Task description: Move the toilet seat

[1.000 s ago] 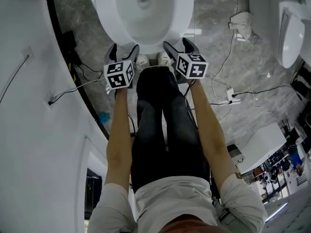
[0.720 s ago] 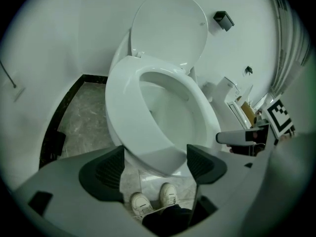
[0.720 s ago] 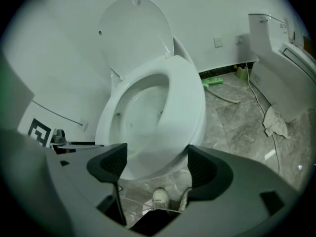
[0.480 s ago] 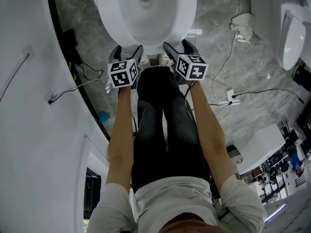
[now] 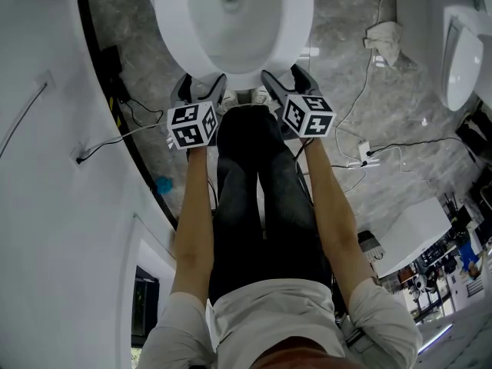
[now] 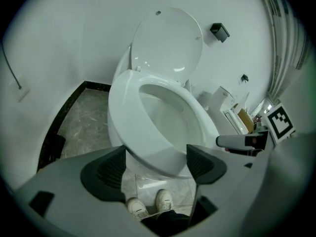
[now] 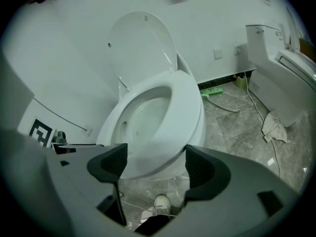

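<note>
On the left, my left tool (image 5: 201, 83) had crept forward over the last second. Its tips had been just short of the toilet's front edge; now, from the head view, they overlapped it. The left gripper view showed the jaws wide apart with nothing clamped between them. The front curve of the toilet seat (image 6: 123, 112) lined up with the gap, just beyond the pads. I could not tell whether the pads were touching it yet.

In the middle, the toilet seat itself had not shifted. It lay flat on the bowl (image 5: 227, 6), and the lid (image 6: 168, 41) stood upright against the far wall. My shoes (image 6: 148, 204) were on the floor right under the front rim, so I was standing close in.

My right tool (image 5: 284, 77) had made the same small advance on the seat's right front. Its jaws were also spread and empty, with the seat's edge (image 7: 190, 102) lined up between them and a little beyond.

Further right, well clear of my work, a crumpled cloth (image 5: 382, 33) and loose cables (image 5: 361, 91) lay on the marble floor, with a second toilet (image 5: 461, 44) beyond them.

I judged this to be the end of the approach. Both tools were placed at the front of the seat but neither gripped it, so the move had not begun. Next I would need to get hold of that front edge or get under it.
</note>
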A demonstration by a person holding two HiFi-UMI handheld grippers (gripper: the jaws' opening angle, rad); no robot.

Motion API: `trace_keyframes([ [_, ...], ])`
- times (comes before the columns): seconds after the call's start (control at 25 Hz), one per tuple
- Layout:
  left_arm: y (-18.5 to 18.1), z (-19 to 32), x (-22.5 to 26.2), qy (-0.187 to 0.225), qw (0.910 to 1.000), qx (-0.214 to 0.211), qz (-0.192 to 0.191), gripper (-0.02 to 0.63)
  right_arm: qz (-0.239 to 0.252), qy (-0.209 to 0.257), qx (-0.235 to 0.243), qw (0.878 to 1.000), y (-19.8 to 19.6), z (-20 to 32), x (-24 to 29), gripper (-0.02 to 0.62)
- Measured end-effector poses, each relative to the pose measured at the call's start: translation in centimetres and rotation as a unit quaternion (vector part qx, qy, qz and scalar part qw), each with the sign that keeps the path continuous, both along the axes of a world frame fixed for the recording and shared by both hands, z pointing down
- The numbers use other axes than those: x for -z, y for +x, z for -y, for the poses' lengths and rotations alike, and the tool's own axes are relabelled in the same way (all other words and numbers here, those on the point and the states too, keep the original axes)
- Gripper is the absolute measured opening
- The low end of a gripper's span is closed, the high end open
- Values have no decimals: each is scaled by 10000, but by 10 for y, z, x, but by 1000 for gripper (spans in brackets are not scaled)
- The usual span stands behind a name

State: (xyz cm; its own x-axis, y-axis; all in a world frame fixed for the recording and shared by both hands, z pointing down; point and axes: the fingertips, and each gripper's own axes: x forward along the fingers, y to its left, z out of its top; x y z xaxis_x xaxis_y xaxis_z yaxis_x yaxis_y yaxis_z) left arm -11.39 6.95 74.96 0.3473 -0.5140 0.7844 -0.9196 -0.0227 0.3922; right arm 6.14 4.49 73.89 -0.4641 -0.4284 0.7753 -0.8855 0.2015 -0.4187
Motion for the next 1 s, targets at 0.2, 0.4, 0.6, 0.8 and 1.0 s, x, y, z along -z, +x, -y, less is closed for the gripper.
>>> trace_keyframes([
  [0.2, 0, 0, 18, 195, 9998, 55, -68, 390, 91, 161, -11, 9998, 0, -1, 17, 385],
  [0.4, 0, 2, 34, 294, 9994, 109, -127, 390, 134, 322, -23, 9994, 0, 0, 33, 383],
  [0.6, -1, 6, 54, 484, 9984, 196, -215, 390, 262, 484, -182, 9983, 1, 3, 53, 383],
  [0.8, -2, 10, 74, 696, 9966, 303, -326, 390, 399, 642, -254, 9968, 1, 7, 73, 382],
  [1.0, -4, 14, 90, 894, 9942, 386, -462, 391, 563, 748, -416, 9947, 0, 11, 90, 382],
])
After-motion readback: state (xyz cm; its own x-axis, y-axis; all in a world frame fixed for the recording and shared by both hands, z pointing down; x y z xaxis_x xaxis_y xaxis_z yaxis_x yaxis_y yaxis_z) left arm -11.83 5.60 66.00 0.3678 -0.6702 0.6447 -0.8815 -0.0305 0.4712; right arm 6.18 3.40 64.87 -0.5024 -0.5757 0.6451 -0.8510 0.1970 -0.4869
